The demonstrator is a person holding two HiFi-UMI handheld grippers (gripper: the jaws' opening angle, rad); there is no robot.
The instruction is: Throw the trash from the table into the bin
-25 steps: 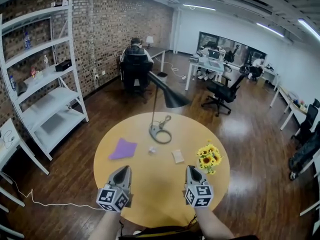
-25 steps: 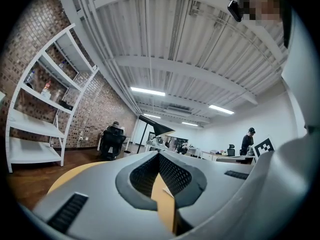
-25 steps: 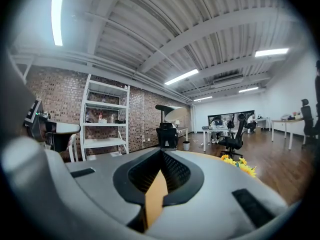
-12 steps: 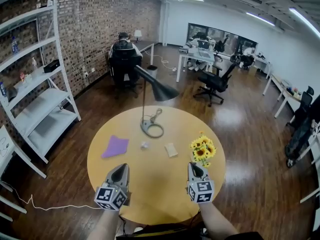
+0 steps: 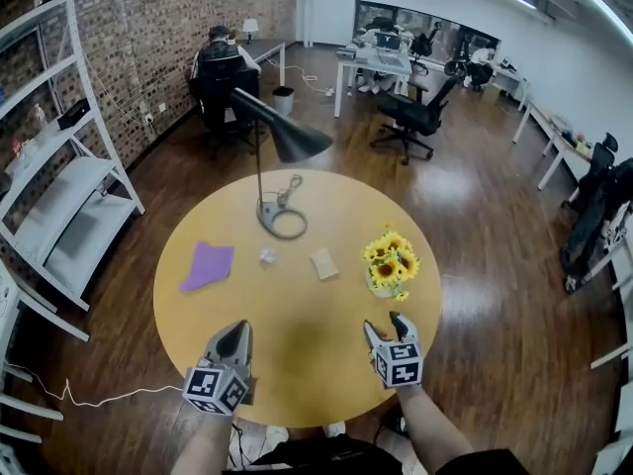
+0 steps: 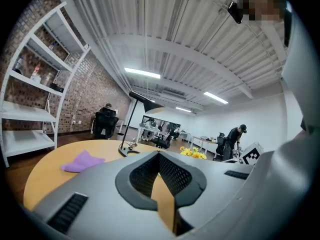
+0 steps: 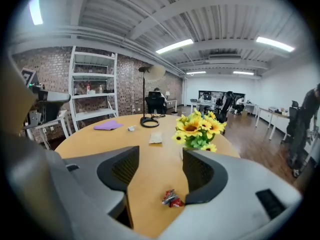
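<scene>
Both grippers hang over the near edge of the round table [image 5: 297, 374]. The left gripper [image 5: 237, 327], at 7 o'clock of the table, has its jaws pressed together with nothing in them. The right gripper [image 5: 383, 323], at 5 o'clock, has just been opening its jaws. They now stand wide, and a small red wrapper [image 7: 171, 198] lies on the wood between them, close to the right jaw and not yet pinched.

A purple sheet [image 5: 208, 264] lies at 9 o'clock.

I see two risks. The wrapper is low and off-centre, so a closing jaw may push it away instead of catching it. The sunflowers [image 5: 388, 260] at 3 o'clock stand near, and a forward reach could knock them.
</scene>
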